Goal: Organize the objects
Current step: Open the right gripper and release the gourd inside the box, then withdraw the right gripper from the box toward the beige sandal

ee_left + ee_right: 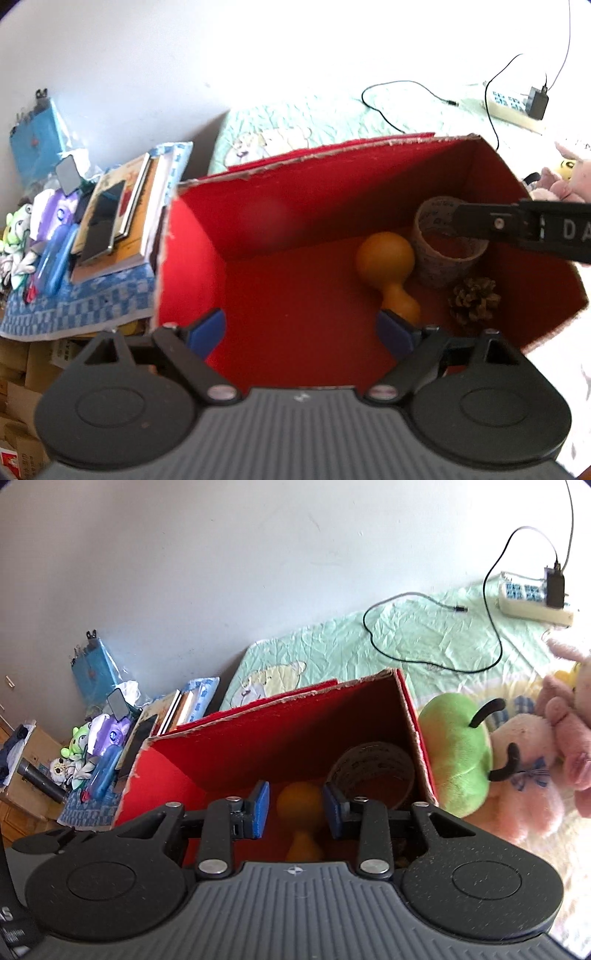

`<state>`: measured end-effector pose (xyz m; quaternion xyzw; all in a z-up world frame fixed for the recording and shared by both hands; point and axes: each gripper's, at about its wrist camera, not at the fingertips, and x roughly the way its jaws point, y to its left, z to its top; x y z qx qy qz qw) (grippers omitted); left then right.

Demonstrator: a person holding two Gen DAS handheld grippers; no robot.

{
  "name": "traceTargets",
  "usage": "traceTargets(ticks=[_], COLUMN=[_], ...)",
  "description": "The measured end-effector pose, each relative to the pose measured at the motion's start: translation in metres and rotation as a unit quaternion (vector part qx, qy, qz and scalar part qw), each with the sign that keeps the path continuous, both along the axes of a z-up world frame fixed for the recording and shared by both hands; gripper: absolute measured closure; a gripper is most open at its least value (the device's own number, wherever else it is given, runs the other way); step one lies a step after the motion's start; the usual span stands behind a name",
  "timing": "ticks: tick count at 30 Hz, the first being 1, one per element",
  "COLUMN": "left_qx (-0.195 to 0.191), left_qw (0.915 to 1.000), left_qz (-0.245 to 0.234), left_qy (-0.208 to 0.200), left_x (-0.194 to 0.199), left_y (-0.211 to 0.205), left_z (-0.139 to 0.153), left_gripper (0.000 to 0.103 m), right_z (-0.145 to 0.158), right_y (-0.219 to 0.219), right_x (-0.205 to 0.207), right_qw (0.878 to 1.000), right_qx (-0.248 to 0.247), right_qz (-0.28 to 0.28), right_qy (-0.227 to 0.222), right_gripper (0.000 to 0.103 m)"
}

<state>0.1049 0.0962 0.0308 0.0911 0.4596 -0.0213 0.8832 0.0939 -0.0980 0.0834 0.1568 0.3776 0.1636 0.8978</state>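
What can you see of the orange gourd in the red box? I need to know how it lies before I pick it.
The orange gourd looks smooth and matte, with a large round bulb and a smaller one joined by a narrow waist. It lies on its side on the floor of the red box, beside the tape roll and near the pine cone. No gripper holds it.

The right gripper's body hides the gourd's lower end and most of the pinecone; the pink plush runs off-frame.
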Motion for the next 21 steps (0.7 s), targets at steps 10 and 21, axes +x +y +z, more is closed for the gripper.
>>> traceTargets(ticks=[10, 21], left_qx=[0.014, 0.024], left_qw=[0.9995, 0.9984], left_qz=[0.025, 0.049], left_qy=[-0.015, -0.013], left_x=[-0.038, -0.076], left_y=[0.003, -0.009], left_z=[0.017, 0.017], left_gripper=[0.014, 0.013], right_z=[0.013, 0.015], right_y=[-0.005, -0.024], right_x=[-0.043, -0.075], right_qw=[0.999, 0.998], right_qx=[0.007, 0.007], right_qz=[0.003, 0.037], right_qy=[-0.042, -0.049], right_gripper=[0.060, 0.049])
